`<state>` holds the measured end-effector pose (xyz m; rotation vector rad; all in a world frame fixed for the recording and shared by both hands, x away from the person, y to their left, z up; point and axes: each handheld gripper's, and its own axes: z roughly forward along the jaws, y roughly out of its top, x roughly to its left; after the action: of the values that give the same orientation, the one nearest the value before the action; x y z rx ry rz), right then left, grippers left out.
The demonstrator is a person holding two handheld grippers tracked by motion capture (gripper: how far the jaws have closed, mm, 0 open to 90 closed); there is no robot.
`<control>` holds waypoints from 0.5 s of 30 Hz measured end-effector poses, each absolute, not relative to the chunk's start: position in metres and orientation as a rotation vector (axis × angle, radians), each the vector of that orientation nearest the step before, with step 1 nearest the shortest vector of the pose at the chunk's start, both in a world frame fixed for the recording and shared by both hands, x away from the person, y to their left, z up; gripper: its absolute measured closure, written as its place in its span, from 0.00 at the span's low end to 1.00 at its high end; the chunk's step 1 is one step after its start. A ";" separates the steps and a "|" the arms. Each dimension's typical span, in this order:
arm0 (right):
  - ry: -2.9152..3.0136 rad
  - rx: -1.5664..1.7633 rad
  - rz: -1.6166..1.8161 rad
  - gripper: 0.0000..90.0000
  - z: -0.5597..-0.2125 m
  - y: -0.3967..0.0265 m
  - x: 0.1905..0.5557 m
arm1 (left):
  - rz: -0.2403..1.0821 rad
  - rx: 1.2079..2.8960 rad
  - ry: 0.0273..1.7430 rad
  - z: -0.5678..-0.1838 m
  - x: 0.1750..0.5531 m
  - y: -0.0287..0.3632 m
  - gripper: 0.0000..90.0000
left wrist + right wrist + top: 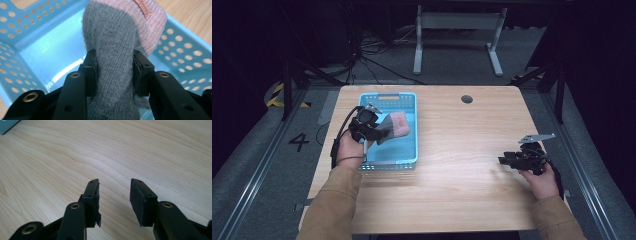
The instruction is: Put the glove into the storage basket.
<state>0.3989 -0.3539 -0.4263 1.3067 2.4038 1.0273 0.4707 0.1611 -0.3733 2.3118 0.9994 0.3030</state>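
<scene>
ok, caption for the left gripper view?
Left gripper clamped on a grey-and-pink knit sock over the blue perforated basket.

The person wears tan sleeves (337,200) on both arms. Each tool is black, and the left tool (115,72) has round brass rings on its arms. The right tool (512,161) has a grey three-cornered plate on top, and a black cable trails from the left one.

Between my left gripper's (114,72) matt black plastic jaws, fitted with brass-coloured rivets, I see a fuzzy knitted sock (117,50): grey wool-like cloth with a pink ribbed cuff carrying a small tan label. Behind and below it lies the basket (37,50), glossy light-blue perforated plastic. Under my right gripper (113,195), whose dull black pads (138,200) look rubbery, the table (125,150) shows smooth, pale wood grain.
</scene>
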 end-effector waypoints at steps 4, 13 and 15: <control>2.400 1.312 1.021 0.66 -0.427 -0.356 0.397 | 0.289 2.356 1.004 -0.384 0.477 0.156 0.69; 2.390 1.331 1.014 0.66 -0.429 -0.361 0.391 | 0.213 2.443 1.009 -0.402 0.490 0.150 0.69; 2.389 1.336 1.007 0.66 -0.430 -0.363 0.390 | 0.196 2.450 1.010 -0.405 0.493 0.150 0.69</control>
<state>0.3904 -0.3625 -0.4295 1.3362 2.3887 1.0069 0.4928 0.1505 -0.4052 2.4496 1.0099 0.1956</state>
